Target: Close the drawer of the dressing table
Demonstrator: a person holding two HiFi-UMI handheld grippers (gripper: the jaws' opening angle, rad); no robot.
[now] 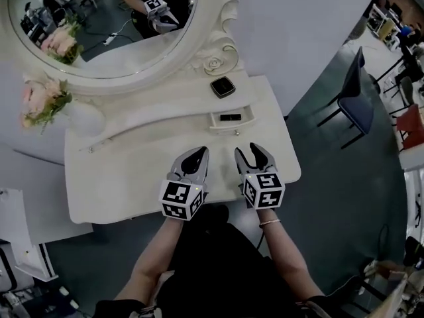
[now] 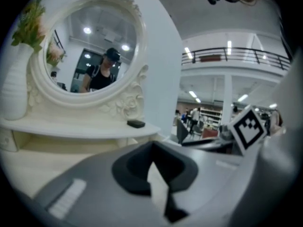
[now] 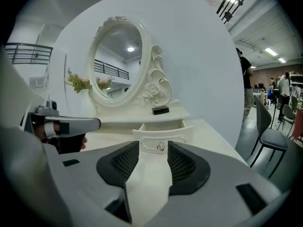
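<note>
The cream dressing table (image 1: 132, 191) has a small drawer (image 1: 232, 119) pulled open under its raised shelf, with a dark item lying inside. In the right gripper view the drawer front (image 3: 161, 137) and its metal knob (image 3: 161, 146) sit straight ahead between the jaws, a short way off. My right gripper (image 1: 247, 150) (image 3: 154, 163) is open and empty, hovering over the tabletop just in front of the drawer. To its left, my left gripper (image 1: 197, 152) (image 2: 157, 176) is shut on nothing, also above the tabletop.
An oval mirror (image 1: 99, 18) stands at the back. A small black box (image 1: 222, 87) rests on the shelf, and a white vase of flowers (image 1: 46, 101) stands at the left. A dark chair (image 1: 351, 98) is on the floor to the right, a white cabinet (image 1: 26, 217) to the left.
</note>
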